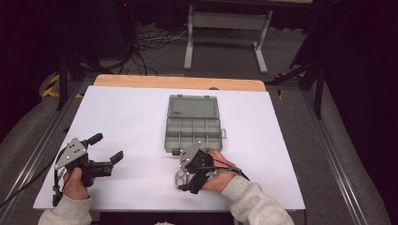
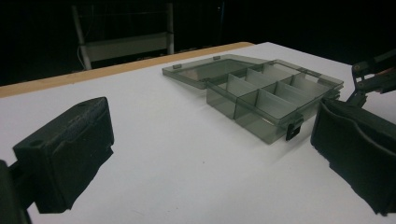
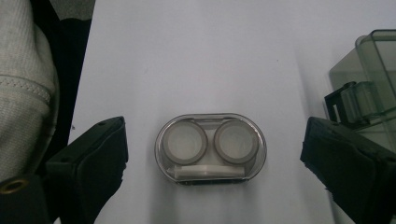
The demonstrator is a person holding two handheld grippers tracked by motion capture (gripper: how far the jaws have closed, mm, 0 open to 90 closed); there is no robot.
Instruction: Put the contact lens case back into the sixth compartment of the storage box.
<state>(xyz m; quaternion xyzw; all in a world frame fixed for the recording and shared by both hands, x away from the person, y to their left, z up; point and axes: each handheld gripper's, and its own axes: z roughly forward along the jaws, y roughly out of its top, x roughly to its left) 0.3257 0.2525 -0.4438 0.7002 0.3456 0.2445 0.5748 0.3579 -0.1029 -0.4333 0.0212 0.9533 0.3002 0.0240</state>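
Observation:
A clear oval case (image 1: 179, 176) with two round wells lies on the white table near its front edge, below the organizer box. In the right gripper view the case (image 3: 210, 148) sits flat between the two black jaws, with a gap on each side. My right gripper (image 1: 181, 173) is open around it and does not touch it. A grey translucent organizer box (image 1: 193, 133) lies open mid-table, its lid (image 1: 193, 106) folded back and its compartments looking empty. My left gripper (image 1: 107, 147) stands open at the front left, holding nothing, and faces the box (image 2: 261, 93).
The white table (image 1: 131, 117) ends in a wooden strip (image 1: 178, 83) at the back. The box's latch (image 3: 348, 100) sticks out close to my right gripper's right-hand jaw. A metal frame (image 1: 225, 28) and cables lie on the floor beyond the table.

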